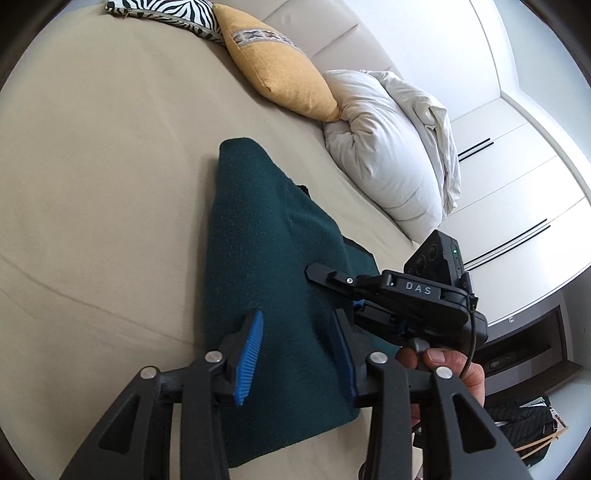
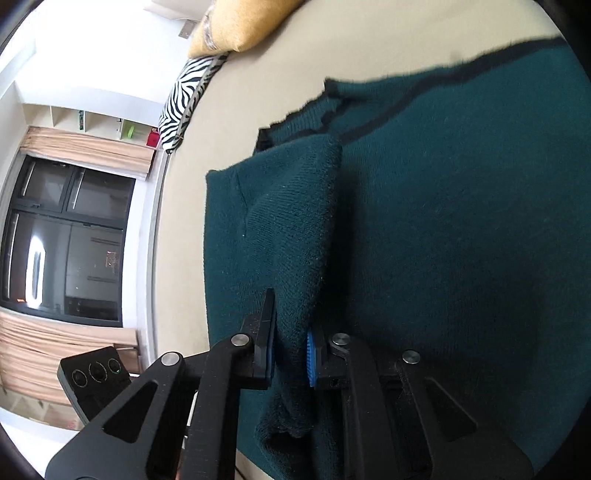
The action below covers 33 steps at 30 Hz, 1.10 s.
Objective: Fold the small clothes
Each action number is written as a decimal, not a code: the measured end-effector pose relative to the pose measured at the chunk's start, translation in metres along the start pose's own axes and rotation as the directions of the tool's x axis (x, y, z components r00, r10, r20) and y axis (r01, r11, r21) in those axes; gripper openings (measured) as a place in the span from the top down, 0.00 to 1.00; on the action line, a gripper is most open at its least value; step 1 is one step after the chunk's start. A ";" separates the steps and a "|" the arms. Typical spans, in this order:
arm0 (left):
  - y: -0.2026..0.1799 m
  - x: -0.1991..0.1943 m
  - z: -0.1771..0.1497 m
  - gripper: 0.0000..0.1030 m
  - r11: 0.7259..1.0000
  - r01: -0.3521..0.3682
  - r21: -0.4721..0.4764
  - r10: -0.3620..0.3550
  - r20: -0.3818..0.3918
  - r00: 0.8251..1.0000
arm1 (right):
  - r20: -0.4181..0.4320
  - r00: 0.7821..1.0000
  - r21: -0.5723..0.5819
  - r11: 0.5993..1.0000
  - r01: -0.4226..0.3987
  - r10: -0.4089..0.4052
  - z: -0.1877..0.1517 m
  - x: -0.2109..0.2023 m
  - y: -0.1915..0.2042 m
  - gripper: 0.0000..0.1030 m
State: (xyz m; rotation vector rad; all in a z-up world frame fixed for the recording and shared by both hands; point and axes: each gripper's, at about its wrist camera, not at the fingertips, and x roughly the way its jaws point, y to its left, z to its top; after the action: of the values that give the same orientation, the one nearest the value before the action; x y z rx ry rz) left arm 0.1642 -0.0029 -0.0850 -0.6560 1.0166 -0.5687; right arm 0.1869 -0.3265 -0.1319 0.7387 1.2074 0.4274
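Currently your left gripper [image 1: 297, 354] hangs with its jaws spread wide over the near end of the dark green knit garment [image 1: 273, 266]; the blue ribbed pads [image 1: 251, 358] stand apart with bare knit showing between them, nothing grasped. The garment lies on the beige bed sheet [image 1: 92, 184], narrowed into a long folded shape that runs away from you toward the pillows.

Your right gripper [image 2: 291, 347] is clenched on a raised fold of the same garment [image 2: 443, 240]: the knit is bunched between the two fingers, and one blue pad [image 2: 312, 360] presses against it. A folded flap lies on top of the wider body of the garment, whose edge carries a thin dark trim.

In the left wrist view your right hand [image 1: 443, 369] holds the right gripper's handle just beside the garment's right edge.

Along the head of the bed: a zebra-print cushion [image 1: 173, 14], a yellow cushion [image 1: 277, 70], then a white pillow [image 1: 388, 155], each touching its neighbour. The right wrist view shows a dark window [image 2: 70, 240] past the bed's edge.
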 end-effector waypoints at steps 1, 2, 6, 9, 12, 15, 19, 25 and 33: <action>-0.003 0.002 0.000 0.60 1.000 0.000 0.008 0.000 -0.004 1.000 | 0.005 1.000 -0.009 1.000 -0.003 0.003 0.000 -0.004 0.001 0.90; -0.005 0.004 0.001 0.60 1.000 0.001 0.014 -0.001 -0.008 1.000 | 0.010 1.000 -0.019 1.000 -0.004 0.004 0.001 -0.006 0.004 0.90; -0.020 0.012 0.005 0.60 0.999 0.005 0.048 -0.005 -0.016 1.000 | 0.034 0.999 -0.055 0.998 0.008 -0.006 0.002 -0.035 0.000 0.90; -0.039 0.025 0.006 0.58 0.996 0.012 0.090 -0.009 -0.026 1.000 | 0.064 0.998 -0.052 0.998 0.023 -0.020 0.004 -0.060 -0.010 0.90; -0.056 0.039 0.005 0.52 0.990 0.006 0.138 0.000 -0.042 0.999 | 0.088 0.995 -0.042 0.998 0.042 -0.038 0.007 -0.081 -0.024 0.90; -0.069 0.054 0.003 0.52 0.987 0.014 0.158 -0.003 -0.069 0.998 | 0.102 0.993 -0.029 0.998 0.054 -0.051 0.007 -0.096 -0.037 0.90; -0.089 0.071 0.001 0.50 0.979 0.016 0.201 0.001 -0.085 0.996 | 0.117 0.990 -0.018 0.997 0.080 -0.077 0.008 -0.114 -0.048 0.90; -0.113 0.093 0.001 0.49 0.967 -0.003 0.254 0.028 -0.094 0.995 | 0.145 0.983 0.000 0.993 0.114 -0.113 0.012 -0.149 -0.079 0.90; -0.135 0.120 -0.001 0.47 0.937 -0.057 0.345 0.089 -0.076 0.993 | 0.163 0.978 0.040 0.991 0.124 -0.129 0.017 -0.192 -0.125 0.90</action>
State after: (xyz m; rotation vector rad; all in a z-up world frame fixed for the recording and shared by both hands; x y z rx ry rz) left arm 0.1962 -0.1784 -0.0568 -0.2840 0.9909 -0.6954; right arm 0.1312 -0.5443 -0.0871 0.7041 1.0989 0.2379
